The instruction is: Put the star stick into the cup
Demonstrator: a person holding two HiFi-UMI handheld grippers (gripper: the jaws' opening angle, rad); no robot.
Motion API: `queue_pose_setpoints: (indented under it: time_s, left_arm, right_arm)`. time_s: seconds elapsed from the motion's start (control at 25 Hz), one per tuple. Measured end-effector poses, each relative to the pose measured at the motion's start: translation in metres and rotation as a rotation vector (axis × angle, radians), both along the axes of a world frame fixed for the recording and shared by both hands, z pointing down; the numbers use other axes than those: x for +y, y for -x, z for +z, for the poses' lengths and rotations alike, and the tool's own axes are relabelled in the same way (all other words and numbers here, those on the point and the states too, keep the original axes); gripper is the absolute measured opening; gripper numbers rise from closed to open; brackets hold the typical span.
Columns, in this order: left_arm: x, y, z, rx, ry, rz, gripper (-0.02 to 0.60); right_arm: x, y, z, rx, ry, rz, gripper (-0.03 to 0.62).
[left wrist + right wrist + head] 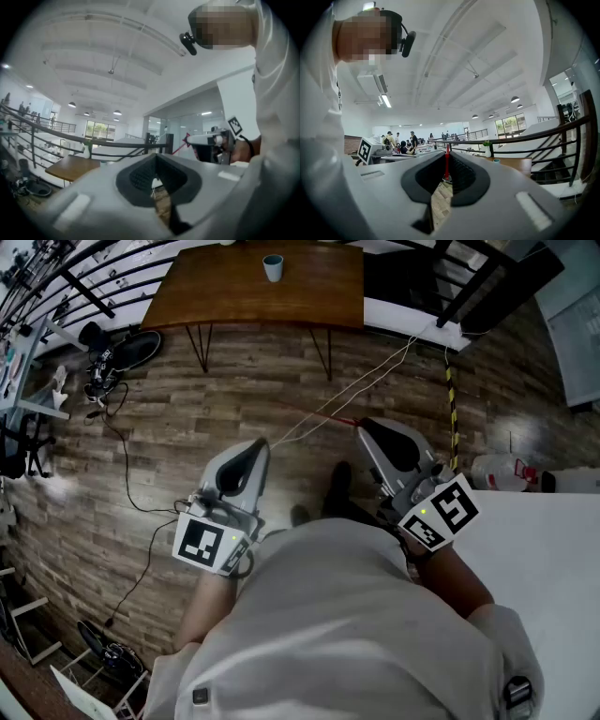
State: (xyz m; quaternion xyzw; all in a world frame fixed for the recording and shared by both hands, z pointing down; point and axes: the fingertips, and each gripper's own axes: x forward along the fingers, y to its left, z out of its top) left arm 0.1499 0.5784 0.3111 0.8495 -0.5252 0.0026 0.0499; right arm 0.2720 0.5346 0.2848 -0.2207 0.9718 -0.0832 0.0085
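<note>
A small blue cup stands on a brown wooden table far ahead; it is a teal speck in the right gripper view. My right gripper is shut on the thin red star stick, which stands upright between its jaws. In the left gripper view the star end points left from the right gripper. My left gripper is held close to my body above the wood floor, jaws together with nothing in them.
A white table is at my right, with a white bottle lying beyond its edge. Black shoes and cables lie on the floor at left. White cords cross the floor. Black railings run behind the brown table.
</note>
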Motion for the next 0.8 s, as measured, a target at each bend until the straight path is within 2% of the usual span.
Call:
queue_pose_setpoints:
  time_s: [0.48, 0.8]
  left_arm:
    - [-0.054, -0.005, 0.009, -0.022, 0.019, -0.016, 0.003]
    - [-0.132, -0.027, 0.021, -0.052, 0.041, -0.042, 0.003]
  right_arm:
    - [-0.054, -0.019, 0.007, -0.022, 0.012, -0.006, 0.025]
    - [-0.136, -0.054, 0.01, -0.07, 0.002, -0.022, 0.025]
